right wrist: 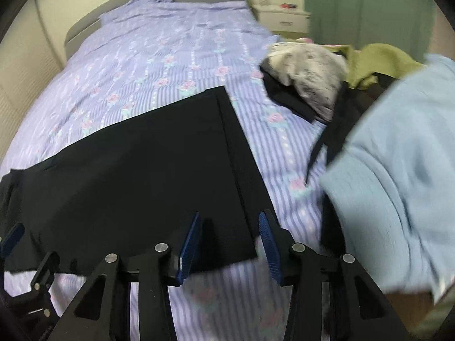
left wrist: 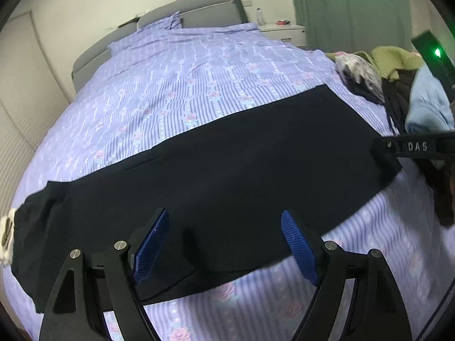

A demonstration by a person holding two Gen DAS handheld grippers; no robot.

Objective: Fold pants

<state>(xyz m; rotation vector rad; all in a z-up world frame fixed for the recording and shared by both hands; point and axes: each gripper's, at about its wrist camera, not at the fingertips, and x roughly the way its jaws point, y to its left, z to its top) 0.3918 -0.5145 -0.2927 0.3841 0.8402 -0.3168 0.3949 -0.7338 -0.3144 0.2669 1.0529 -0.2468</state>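
Black pants [left wrist: 227, 164] lie spread flat across the lilac striped bedcover [left wrist: 176, 79], with a white label [left wrist: 7, 233] at their left end. My left gripper [left wrist: 224, 216] hovers open over the pants' near edge, nothing between its blue pads. In the right wrist view the pants [right wrist: 136, 170] end in a straight stitched edge. My right gripper [right wrist: 229, 217] straddles their near right corner with the jaws partly apart, pads not touching the cloth. A finger [left wrist: 398, 146] of the right gripper shows at the pants' right end, and a pad [right wrist: 11, 238] of the left gripper at the far left.
A pile of clothes lies at the bed's right side: a light blue garment [right wrist: 398, 170], a green one [right wrist: 378, 59], a grey-white one [right wrist: 310, 79] and dark pieces. A grey headboard [left wrist: 196, 8], a white nightstand [left wrist: 284, 32] and a green curtain [left wrist: 349, 8] stand beyond.
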